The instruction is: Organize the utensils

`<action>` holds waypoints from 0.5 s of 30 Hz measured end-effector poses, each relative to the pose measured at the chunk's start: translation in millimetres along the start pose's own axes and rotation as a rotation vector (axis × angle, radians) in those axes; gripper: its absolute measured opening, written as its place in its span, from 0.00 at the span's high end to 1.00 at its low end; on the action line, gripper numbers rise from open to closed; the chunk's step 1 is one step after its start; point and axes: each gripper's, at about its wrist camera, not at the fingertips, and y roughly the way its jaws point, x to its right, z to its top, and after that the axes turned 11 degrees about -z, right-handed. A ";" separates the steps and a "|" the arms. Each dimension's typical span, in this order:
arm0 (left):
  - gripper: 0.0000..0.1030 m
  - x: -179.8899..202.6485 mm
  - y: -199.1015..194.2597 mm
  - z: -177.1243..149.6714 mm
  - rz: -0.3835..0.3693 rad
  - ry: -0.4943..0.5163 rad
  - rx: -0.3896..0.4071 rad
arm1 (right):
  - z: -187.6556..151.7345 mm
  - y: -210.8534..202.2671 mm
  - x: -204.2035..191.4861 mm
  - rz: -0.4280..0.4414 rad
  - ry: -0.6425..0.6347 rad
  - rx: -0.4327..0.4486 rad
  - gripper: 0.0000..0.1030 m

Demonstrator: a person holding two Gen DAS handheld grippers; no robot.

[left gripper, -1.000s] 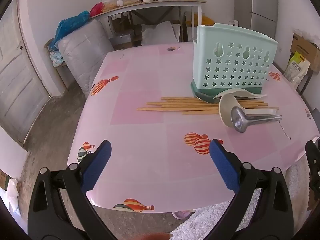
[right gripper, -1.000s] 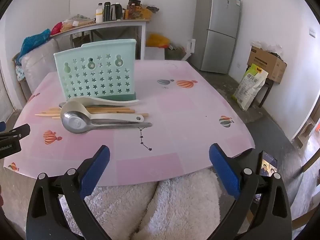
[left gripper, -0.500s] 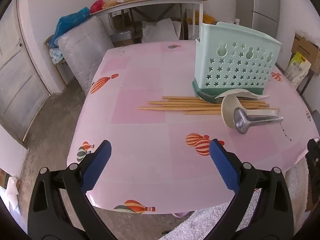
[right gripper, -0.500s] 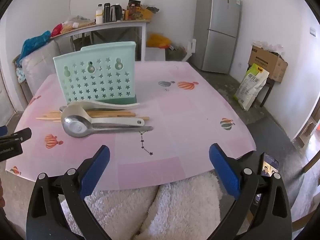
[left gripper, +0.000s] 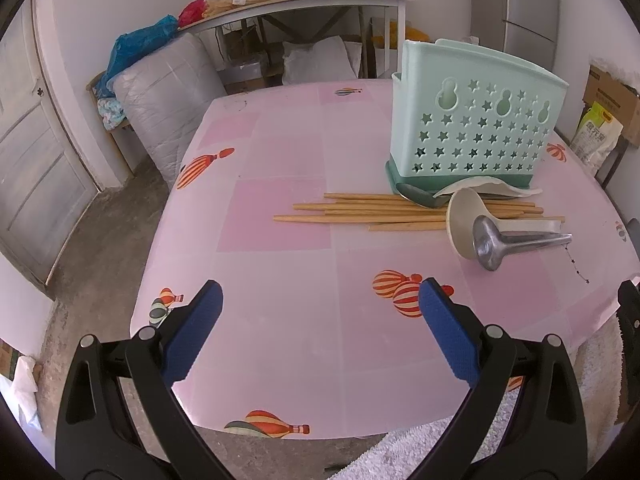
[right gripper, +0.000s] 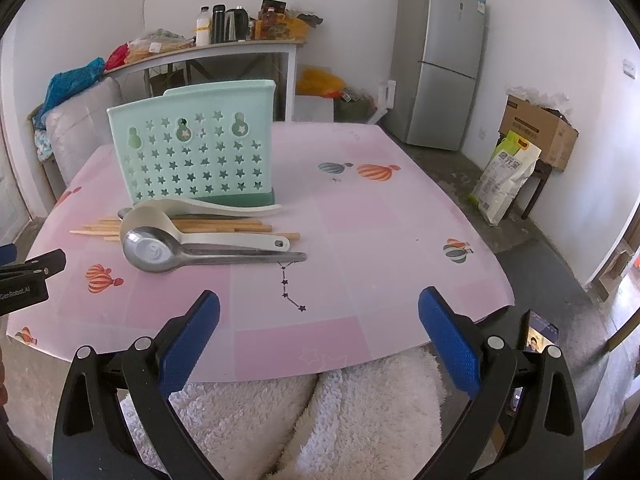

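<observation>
We find the surface (left gripper: 280, 264), covered in pink cloth with balloon prints, carrying all the task's items toward its far right portion in the left wrist view. The mint green holder (left gripper: 476, 128) stands upright there and appears empty; nothing shows above its rim. Just in front of its base lie the wooden chopsticks (left gripper: 380, 212) in a loose bundle, with a cream ladle (right gripper: 152, 218) and a metal ladle (right gripper: 154, 250) resting across them, handles pointing to the right. A further pale spoon (right gripper: 224, 204) lies against the holder's foot.

Over the last second we note that both cameras have drawn slightly nearer the surface; the utensils themselves have not shifted. We judge this an approach only: no item is yet sorted.

The left gripper (left gripper: 320, 320) hangs over the near edge of the surface, jaws spread wide, holding nothing. The right gripper (right gripper: 320, 324) sits at the near edge over a white fleecy garment (right gripper: 320, 408), jaws likewise wide apart and empty, well apart from the ladles.
</observation>
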 end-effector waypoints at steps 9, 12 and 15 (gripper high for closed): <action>0.08 3.3 2.2 -1.9 0.007 0.013 0.002 | -0.4 4.7 2.8 0.019 0.011 -0.013 0.06; 0.08 3.4 1.3 -2.0 0.007 0.012 0.002 | -0.8 5.5 2.5 0.021 0.013 -0.017 0.06; 0.08 3.6 1.3 -1.7 0.004 0.013 0.000 | -0.6 5.7 2.3 0.024 0.014 -0.019 0.06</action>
